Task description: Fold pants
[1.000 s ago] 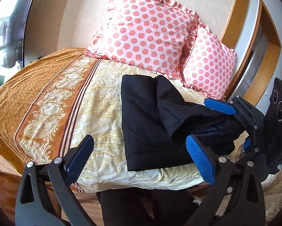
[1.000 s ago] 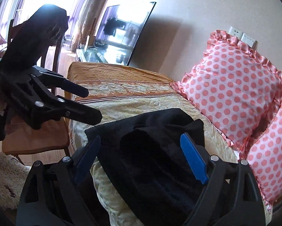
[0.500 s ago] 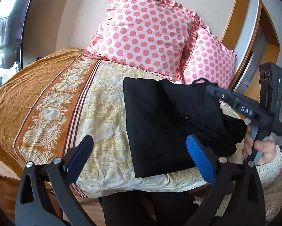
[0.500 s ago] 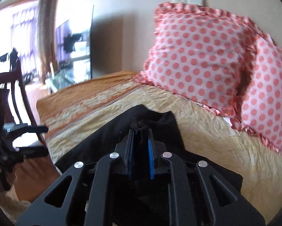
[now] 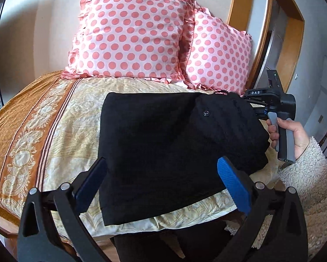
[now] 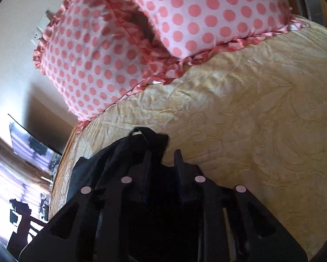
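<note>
Pants (image 5: 163,148) now folded flatter; right gripper (image 6: 161,159) jaws clamp waistband, left gripper (image 5: 161,187) jaws wide.

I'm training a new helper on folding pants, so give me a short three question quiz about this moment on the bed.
1. True or false: the left tongs are clamped on the black fabric pants.
2. What do the right tongs pinch?
A. a pink polka-dot frilled pillow
B. the pants
C. the cream and orange patterned bedspread
3. Fill in: the pants lie on the ______.

Key: 1 false, those tongs are open above the pants. 2 B. 3 bedspread.
</note>
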Demonstrator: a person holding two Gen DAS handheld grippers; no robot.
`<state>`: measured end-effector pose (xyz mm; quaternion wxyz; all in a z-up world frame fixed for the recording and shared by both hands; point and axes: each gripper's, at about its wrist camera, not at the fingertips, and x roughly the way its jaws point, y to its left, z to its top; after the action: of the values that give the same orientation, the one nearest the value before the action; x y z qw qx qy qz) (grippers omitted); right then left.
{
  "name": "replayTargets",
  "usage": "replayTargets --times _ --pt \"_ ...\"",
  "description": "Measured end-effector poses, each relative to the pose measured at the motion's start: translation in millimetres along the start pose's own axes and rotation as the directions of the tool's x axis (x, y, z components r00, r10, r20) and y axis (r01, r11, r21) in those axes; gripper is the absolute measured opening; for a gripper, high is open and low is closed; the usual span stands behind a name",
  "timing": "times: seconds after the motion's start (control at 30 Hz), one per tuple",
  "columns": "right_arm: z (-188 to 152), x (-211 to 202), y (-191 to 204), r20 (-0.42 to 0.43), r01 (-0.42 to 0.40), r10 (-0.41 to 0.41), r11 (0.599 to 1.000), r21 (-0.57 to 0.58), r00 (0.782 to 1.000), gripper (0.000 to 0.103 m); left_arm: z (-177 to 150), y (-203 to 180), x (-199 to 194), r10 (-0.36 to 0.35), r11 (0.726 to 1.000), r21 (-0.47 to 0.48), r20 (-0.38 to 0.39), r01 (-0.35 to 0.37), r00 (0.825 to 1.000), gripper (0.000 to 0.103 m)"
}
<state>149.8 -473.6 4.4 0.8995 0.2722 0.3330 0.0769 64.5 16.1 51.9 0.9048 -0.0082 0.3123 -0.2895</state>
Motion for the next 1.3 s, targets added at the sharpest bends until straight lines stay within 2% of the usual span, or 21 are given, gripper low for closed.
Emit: replayTargets --times 0.07,0.13,0.2,0.27,0.33,0.5,0.57,0.63,0.77,0.83,1.0,1.03,1.1,1.13,1.17,1.23,1.3 --pt "2 -22 -7 0.050 0.000 0.000 1.000 -0.014 0.999 0.069 -1 -5 5 -0.008 1.000 0.016 -0.015 0.008 1.000 0.101" --pt "-6 -47 -8 0.057 -0.061 0.064 0.996 -0.061 0.996 0.071 -3 -7 10 -0.013 1.000 0.027 -0.026 0.014 1.000 0.101" --pt "-21 -61 -8 0.016 -0.135 0.138 0.984 -0.115 0.990 0.071 -4 -8 14 -0.017 0.999 0.029 -0.034 0.018 0.999 0.101" --pt "-39 -68 -5 -0.027 -0.152 0.150 0.972 -0.181 0.988 0.068 -4 -7 18 -0.032 0.999 0.021 -0.042 0.033 0.999 0.101" --pt "-62 -72 -1 -0.053 -0.110 0.100 0.960 -0.258 0.994 0.064 -4 -8 20 -0.046 0.999 0.016 -0.045 0.047 0.998 0.101" --pt "-96 -63 2 -0.100 -0.097 0.068 0.941 -0.323 0.993 0.049 -4 -14 26 -0.070 0.997 0.029 -0.060 0.071 0.996 0.101" --pt "-101 -57 5 -0.108 -0.097 0.064 0.939 -0.329 0.992 0.023 -6 -15 27 -0.073 0.997 0.032 -0.062 0.075 0.995 0.101" --pt "-104 -59 9 -0.099 -0.077 0.045 0.935 -0.346 0.994 0.018 -8 -15 27 -0.068 0.997 0.033 -0.064 0.070 0.996 0.101" --pt "-104 -82 9 -0.090 -0.163 0.142 0.943 -0.292 0.986 0.014 -11 -10 24 -0.056 0.998 0.019 -0.061 0.058 0.997 0.101" --pt "-110 -89 9 -0.096 -0.185 0.164 0.943 -0.278 0.982 0.014 -10 -7 23 -0.056 0.998 0.011 -0.057 0.057 0.997 0.101" --pt "-121 -82 4 -0.101 -0.074 0.044 0.947 -0.313 0.994 0.015 -5 -7 25 -0.055 0.998 0.017 -0.050 0.056 0.997 0.101" --pt "-121 -84 6 -0.092 -0.065 0.037 0.944 -0.324 0.995 0.017 -3 -8 25 -0.052 0.998 0.019 -0.046 0.053 0.998 0.101" --pt "-116 -92 15 -0.049 -0.029 0.011 0.927 -0.374 0.999 0.036 5 -7 24 -0.043 0.999 0.022 -0.031 0.043 0.999 0.101" --pt "-114 -97 21 -0.006 -0.011 0.009 0.914 -0.406 1.000 0.059 12 -7 24 -0.040 0.999 0.020 -0.016 0.040 0.999 0.101" --pt "-112 -101 27 0.035 -0.001 0.018 0.900 -0.436 0.999 0.070 20 -6 25 -0.038 0.999 0.015 0.003 0.038 0.999 0.101" --pt "-106 -100 45 0.071 -0.007 0.048 0.871 -0.491 0.996 0.069 38 -6 32 -0.012 1.000 -0.008 0.038 0.013 0.999 0.101" --pt "-101 -88 59 0.063 -0.041 0.084 0.860 -0.508 0.995 0.068 56 -6 46 -0.008 0.999 -0.041 0.047 0.009 0.999 0.101"
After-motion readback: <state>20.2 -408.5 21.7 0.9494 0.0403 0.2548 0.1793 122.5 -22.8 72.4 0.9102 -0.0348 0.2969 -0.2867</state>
